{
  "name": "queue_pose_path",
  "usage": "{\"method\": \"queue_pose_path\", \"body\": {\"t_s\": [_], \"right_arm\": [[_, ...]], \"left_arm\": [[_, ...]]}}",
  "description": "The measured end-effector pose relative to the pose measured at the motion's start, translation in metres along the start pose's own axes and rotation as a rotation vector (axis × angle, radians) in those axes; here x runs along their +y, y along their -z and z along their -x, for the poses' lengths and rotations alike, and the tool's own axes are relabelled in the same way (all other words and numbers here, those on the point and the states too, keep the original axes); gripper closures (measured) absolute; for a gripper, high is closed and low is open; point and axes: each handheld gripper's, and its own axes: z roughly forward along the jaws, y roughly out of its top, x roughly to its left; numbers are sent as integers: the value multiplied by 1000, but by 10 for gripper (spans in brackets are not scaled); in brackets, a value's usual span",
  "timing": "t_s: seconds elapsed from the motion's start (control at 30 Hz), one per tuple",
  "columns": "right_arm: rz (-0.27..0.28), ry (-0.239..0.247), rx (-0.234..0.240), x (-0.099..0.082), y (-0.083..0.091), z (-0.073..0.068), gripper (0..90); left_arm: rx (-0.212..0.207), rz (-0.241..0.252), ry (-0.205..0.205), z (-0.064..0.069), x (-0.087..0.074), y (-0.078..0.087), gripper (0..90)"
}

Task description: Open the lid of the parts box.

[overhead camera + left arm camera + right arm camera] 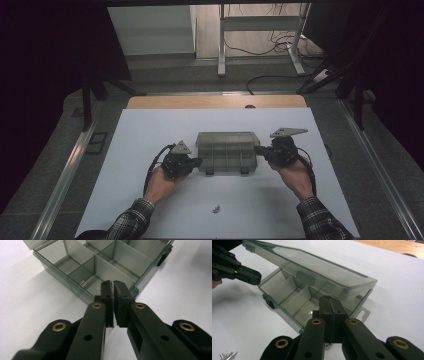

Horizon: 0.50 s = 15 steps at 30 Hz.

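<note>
The smoky plastic compartment box [312,293] sits on the white worktop [150,150], lid [312,265] half raised, its visible compartments bare. Left gripper [113,286] and right gripper [331,303] are both closed, each at one end of the box; whether either pinches its wall I cannot tell.

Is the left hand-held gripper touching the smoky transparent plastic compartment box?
Touching: in the left gripper view the left hand-held gripper is shut on the box's wall edge.

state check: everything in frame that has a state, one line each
organizer box: lid part open, raised at an angle; compartments in sight look empty
left gripper: shut, jaw tips at the box's wall
right gripper: shut, tips at the box's end wall
small metal parts: loose on the white table, outside the box
</note>
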Motion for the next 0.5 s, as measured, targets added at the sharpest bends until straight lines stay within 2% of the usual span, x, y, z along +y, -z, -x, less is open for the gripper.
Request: {"method": "queue_pose_path", "body": {"t_s": [0.5], "right_arm": [[30, 16, -10, 12, 0, 0, 887]], "left_arm": [[7, -3, -17, 1, -1, -6, 863]]}}
